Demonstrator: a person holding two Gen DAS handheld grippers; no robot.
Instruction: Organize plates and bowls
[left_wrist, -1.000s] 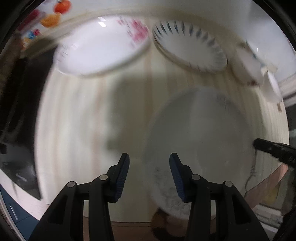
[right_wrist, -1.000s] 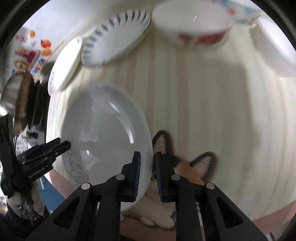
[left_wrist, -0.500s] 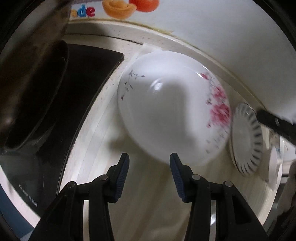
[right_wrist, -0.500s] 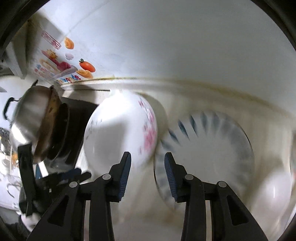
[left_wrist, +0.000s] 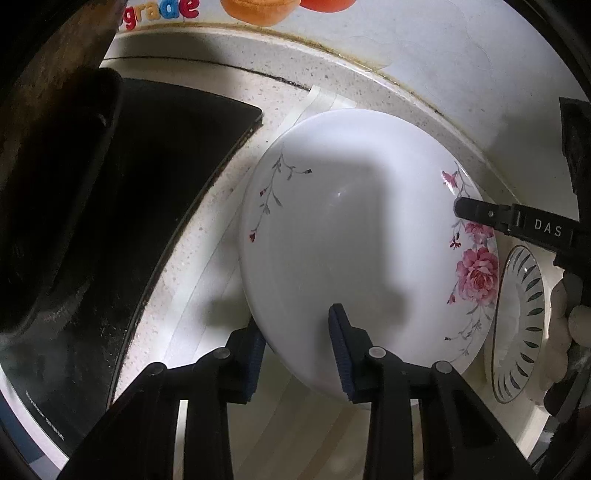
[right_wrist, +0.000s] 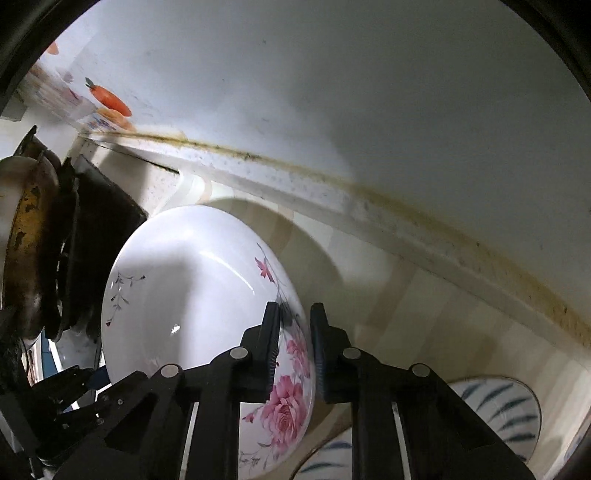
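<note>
1. The floral plate (left_wrist: 354, 240) is large, round, glossy white and shallow, with a cluster of pink roses on 1 side of its rim and thin grey sprigs with small red buds on the opposite side.
2. It lies on the striped mat at the back edge of the tabletop (left_wrist: 229, 103), close to the wall and just beside the black stove (left_wrist: 147, 184).
3. The left gripper (left_wrist: 297, 349) has its jaws spread, straddling the plate's near rim, 1 blue pad over the plate and 1 outside it; whether they touch it cannot be told.
4. The right gripper (right_wrist: 294, 338) has its jaws narrowly parted around the rose-side rim; actual contact is unclear.
5. A blue-striped plate (left_wrist: 517, 325) sits just beside the floral plate, toward the tabletop's right.
</note>
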